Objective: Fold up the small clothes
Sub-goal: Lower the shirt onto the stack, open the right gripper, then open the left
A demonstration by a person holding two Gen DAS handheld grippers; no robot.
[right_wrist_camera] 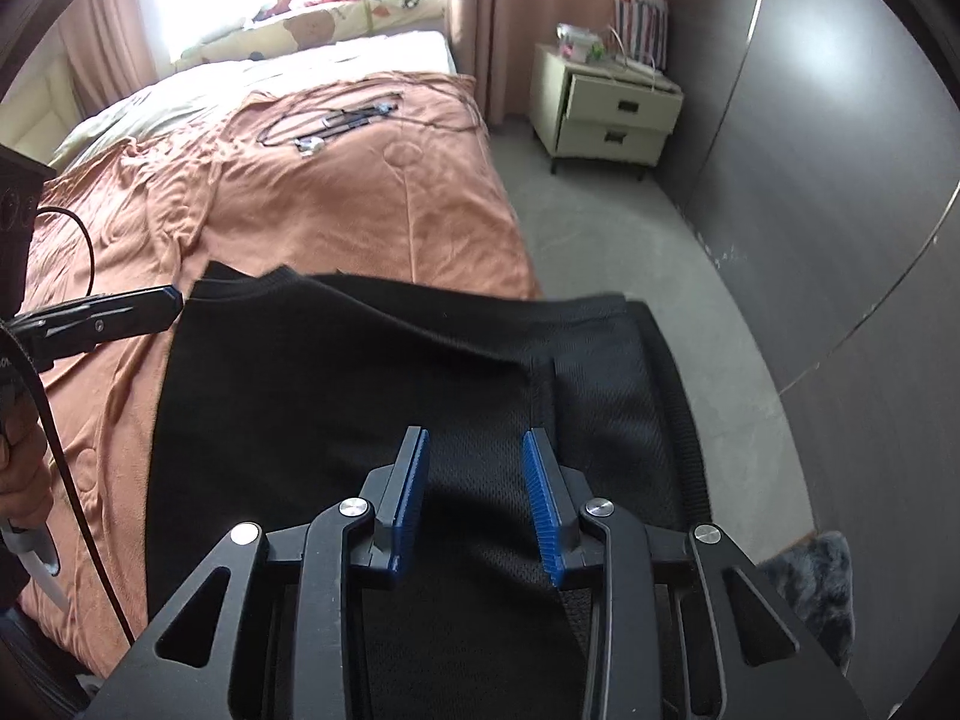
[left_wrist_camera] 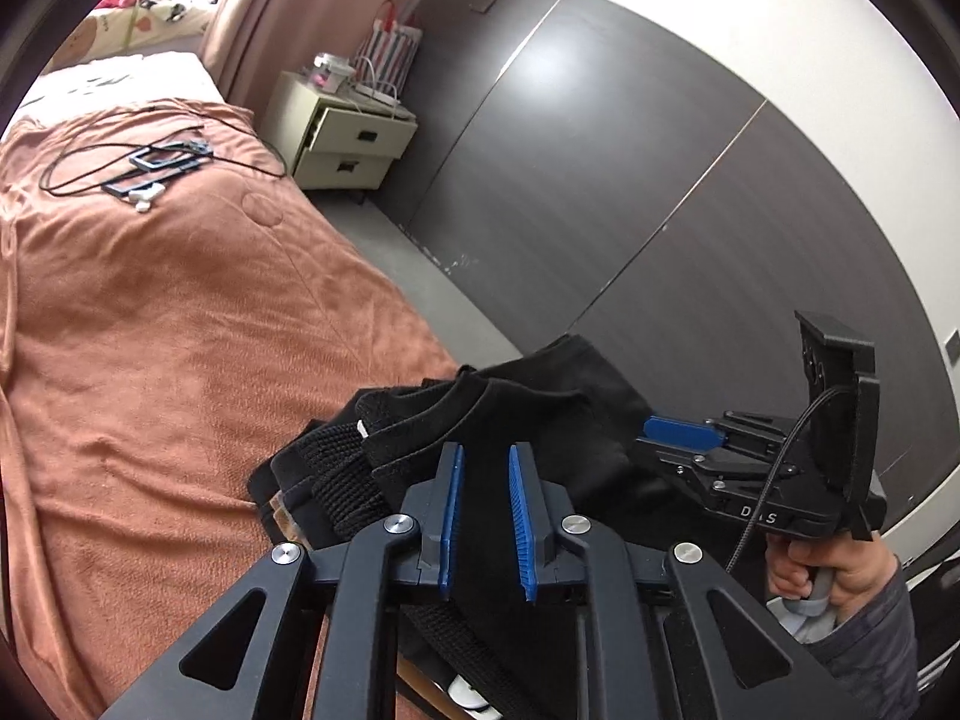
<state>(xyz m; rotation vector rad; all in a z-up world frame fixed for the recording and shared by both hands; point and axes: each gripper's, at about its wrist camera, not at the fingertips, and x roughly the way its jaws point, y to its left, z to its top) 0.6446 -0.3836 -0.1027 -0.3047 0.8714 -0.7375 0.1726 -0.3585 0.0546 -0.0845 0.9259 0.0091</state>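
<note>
From the left wrist we see our left gripper (left_wrist_camera: 485,519) with its jaws parted by a narrow gap and black cloth lying between the blue pads; whether the pads actually pinch it we cannot tell. The black garment (left_wrist_camera: 480,420) is bunched in folds just ahead of the fingertips, at the near right edge of the bed (left_wrist_camera: 150,300), which is covered by an orange-brown blanket. To the right, the right gripper (left_wrist_camera: 684,432) comes in sideways, its blue fingertip touching the side of the garment, with our right hand (left_wrist_camera: 840,576) on its handle. A black cable (left_wrist_camera: 90,162) and some small items lie at the far end of the bed, and a pale nightstand (left_wrist_camera: 348,138) stands beyond the bed's far right corner.

From the right wrist, our right gripper (right_wrist_camera: 474,501) has its jaws spread apart over the mesh fabric of the garment (right_wrist_camera: 360,390), not clamped on it. The garment is stretched out wide across the near right corner of the bed (right_wrist_camera: 300,192), part of it reaching past the right edge above the grey floor (right_wrist_camera: 630,252). The left gripper (right_wrist_camera: 162,303) meets the garment's far left corner; its jaws are seen edge-on, so their state is unclear there.
</note>
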